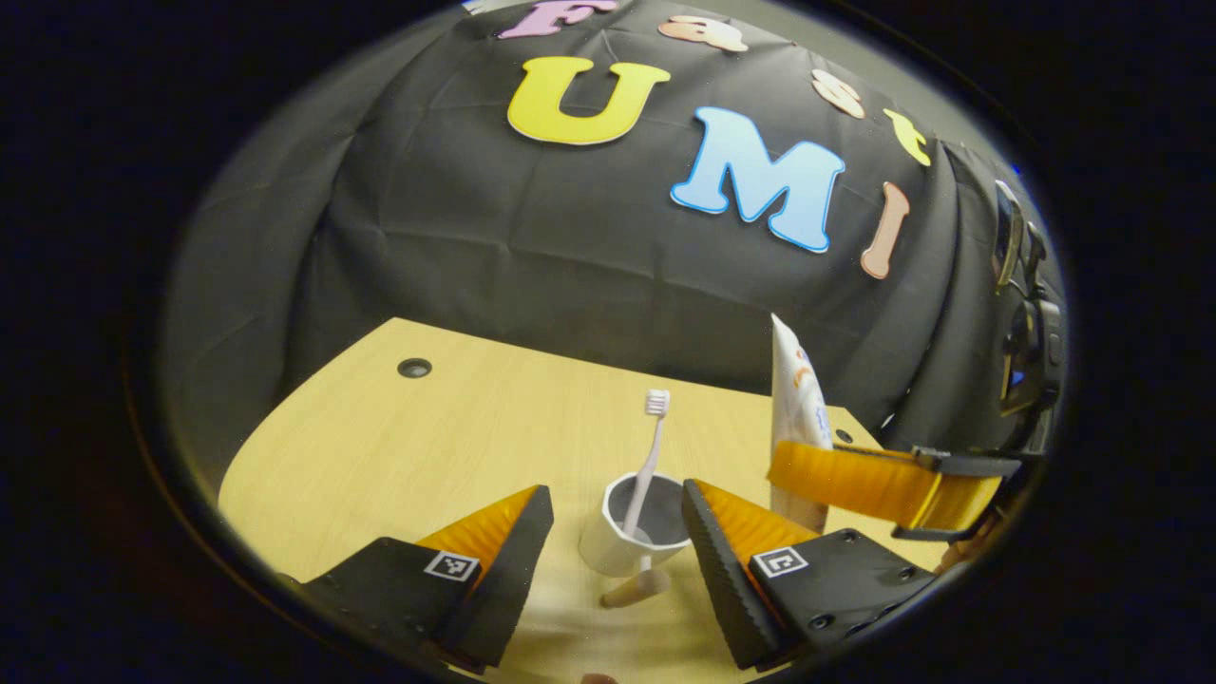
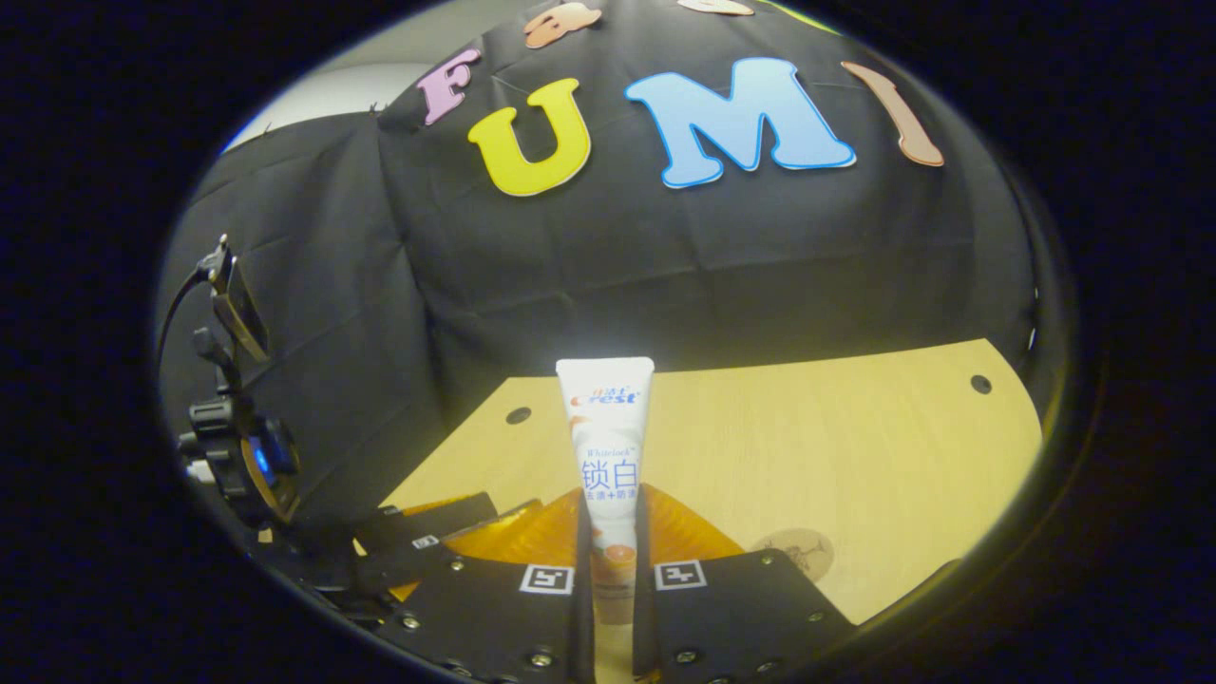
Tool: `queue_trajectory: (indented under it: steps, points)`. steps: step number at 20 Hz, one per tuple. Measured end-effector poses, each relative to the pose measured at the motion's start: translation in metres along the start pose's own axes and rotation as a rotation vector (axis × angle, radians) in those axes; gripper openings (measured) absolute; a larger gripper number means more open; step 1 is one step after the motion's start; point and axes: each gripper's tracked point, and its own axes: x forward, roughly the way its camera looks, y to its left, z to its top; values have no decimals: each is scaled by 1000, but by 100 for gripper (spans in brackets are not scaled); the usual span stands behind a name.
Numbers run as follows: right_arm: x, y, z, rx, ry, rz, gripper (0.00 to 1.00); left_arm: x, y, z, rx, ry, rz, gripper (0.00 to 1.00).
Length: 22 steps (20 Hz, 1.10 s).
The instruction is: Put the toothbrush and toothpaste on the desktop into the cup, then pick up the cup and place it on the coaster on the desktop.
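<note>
Cup (image 1: 635, 537): white, upright on the wooden desktop (image 1: 399, 446), seen in the left gripper view between the 2 fingers of the left gripper (image 1: 616, 549); neither finger visibly touches it.
Toothbrush (image 1: 649, 454): standing inside the cup, handle down, bristle head up and leaning slightly right.
Left gripper: released, jaws spread wide, 1 finger on each side of the cup.
Toothpaste (image 2: 608, 475): white tube, held upright, flat crimped end on top; its lower part sits between the fingers of the right gripper (image 2: 614, 560). In the left gripper view the tube (image 1: 796, 399) rises to the right of the cup, not inside it.
Right gripper: clenched on the toothpaste, both fingers pressing the tube's lower section. In the left gripper view it (image 1: 855, 480) appears at the right, just beside the cup.
Coaster (image 2: 796, 554): round, brown, flat on the desktop at the near right in the right gripper view; nothing rests on it.
Desktop holes: 1 dark round hole (image 1: 414, 368) at the far left in the left gripper view; 2 more (image 2: 518, 415) (image 2: 980, 384) in the right gripper view.
Small object (image 1: 635, 589): tan, rounded, on the desktop just in front of the cup; identity cannot be told.
</note>
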Motion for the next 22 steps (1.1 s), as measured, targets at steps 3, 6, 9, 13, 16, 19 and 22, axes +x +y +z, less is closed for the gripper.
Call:
queue_trajectory:
  steps: [3, 6, 9, 13, 16, 19, 22]
  points:
    - [18, 5, 16, -8, -47, 10, 12, -4, 6, -4, -27, 19, 2, 89]
    - [35, 11, 25, 3, -78, 25, 16, -9, 10, -9, -52, 33, 4, 89]
    - [51, 17, 21, -7, -74, 31, 16, -13, 18, -9, -64, 38, 11, 89]
    - [67, 23, 13, -44, -74, 29, 17, -18, 29, -11, -79, 45, 22, 89]
    - [78, 21, 0, -76, -38, 18, 21, -20, 36, -15, -90, 53, 31, 89]
    - [79, 20, -10, -98, -4, 19, 23, -21, 41, -16, -93, 55, 38, 89]
    - [76, 22, -16, -126, 16, 18, 26, -21, 42, -17, -99, 58, 36, 89]
